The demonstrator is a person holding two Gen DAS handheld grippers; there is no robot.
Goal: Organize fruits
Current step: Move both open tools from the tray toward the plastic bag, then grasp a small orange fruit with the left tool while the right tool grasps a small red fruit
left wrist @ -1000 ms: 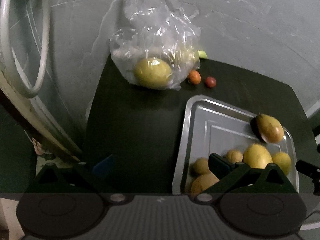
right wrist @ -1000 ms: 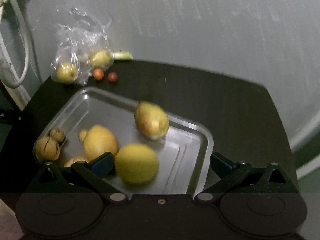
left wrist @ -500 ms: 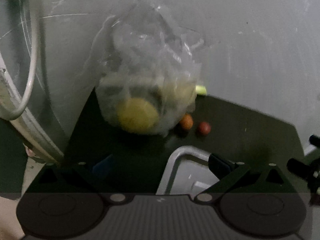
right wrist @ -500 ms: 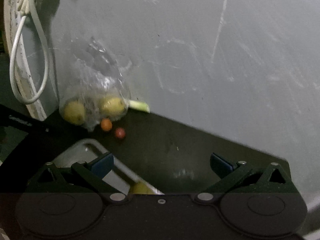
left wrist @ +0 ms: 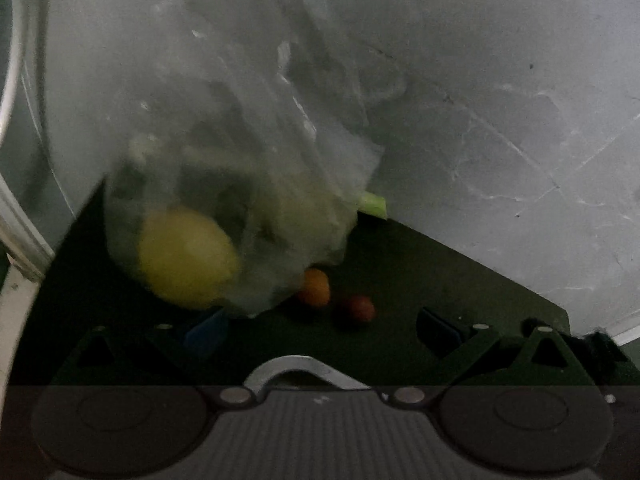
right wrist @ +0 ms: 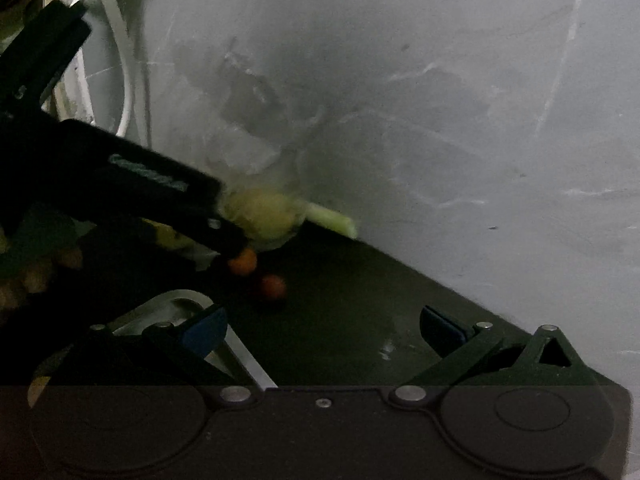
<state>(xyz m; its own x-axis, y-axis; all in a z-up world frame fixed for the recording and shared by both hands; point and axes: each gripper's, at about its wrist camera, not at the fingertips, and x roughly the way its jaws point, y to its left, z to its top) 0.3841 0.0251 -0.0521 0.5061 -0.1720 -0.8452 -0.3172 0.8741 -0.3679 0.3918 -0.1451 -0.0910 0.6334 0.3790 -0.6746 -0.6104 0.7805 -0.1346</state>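
A clear plastic bag (left wrist: 248, 152) stands at the back left of the dark table, against the grey wall. A yellow fruit (left wrist: 188, 256) lies inside it, and another pale fruit (right wrist: 264, 216) shows through it in the right wrist view. A small orange fruit (left wrist: 316, 286) and a small red fruit (left wrist: 360, 308) lie loose beside the bag. My left gripper (left wrist: 322, 332) is open just short of the bag, nothing between its fingers. My right gripper (right wrist: 322, 328) is open too, a little behind the red fruit (right wrist: 272, 286). Only a corner of the steel tray (left wrist: 296, 366) shows.
A green stalk (left wrist: 372, 204) pokes out behind the bag at the wall. White cables (right wrist: 120, 80) hang at the left. The left gripper's black frame (right wrist: 120, 168) crosses the left of the right wrist view, above the tray corner (right wrist: 180, 304).
Both grippers have moved forward from over the tray toward the bag at the back. The tray and its fruits have slipped out of view. The left gripper now appears in the right wrist view.
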